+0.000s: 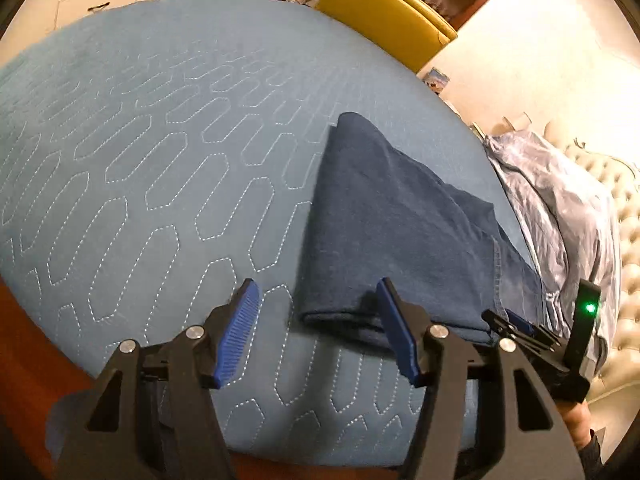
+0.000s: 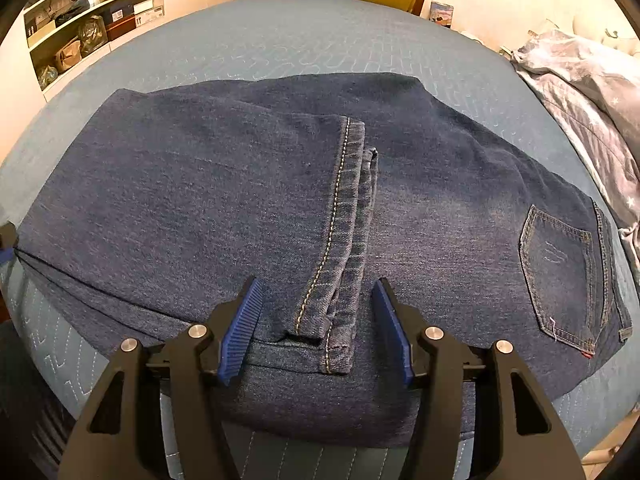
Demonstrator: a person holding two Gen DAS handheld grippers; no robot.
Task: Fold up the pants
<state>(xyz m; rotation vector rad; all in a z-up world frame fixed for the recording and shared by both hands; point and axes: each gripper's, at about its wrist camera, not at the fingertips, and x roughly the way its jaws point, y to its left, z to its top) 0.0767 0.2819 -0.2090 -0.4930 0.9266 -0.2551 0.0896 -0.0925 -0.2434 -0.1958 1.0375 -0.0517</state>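
Observation:
Dark blue jeans [image 2: 248, 200] lie folded on the blue quilted bedspread [image 2: 280, 40], leg hems [image 2: 344, 248] laid back over the thighs, back pocket [image 2: 560, 276] at the right. My right gripper [image 2: 316, 328] is open, its blue pads on either side of the hem ends, holding nothing. In the left wrist view the jeans [image 1: 384, 232] show as a folded stack to the right. My left gripper [image 1: 316, 328] is open and empty at the fold's near corner. The right gripper [image 1: 520, 326] shows at the jeans' far side.
A grey-blue starred duvet [image 2: 592, 92] lies bunched at the right by a tufted cream headboard [image 1: 624, 216]. A yellow chair [image 1: 384, 12] stands beyond the bed. Shelves [image 2: 92, 12] with boxes are at far left. The wooden bed edge [image 1: 24, 344] runs at lower left.

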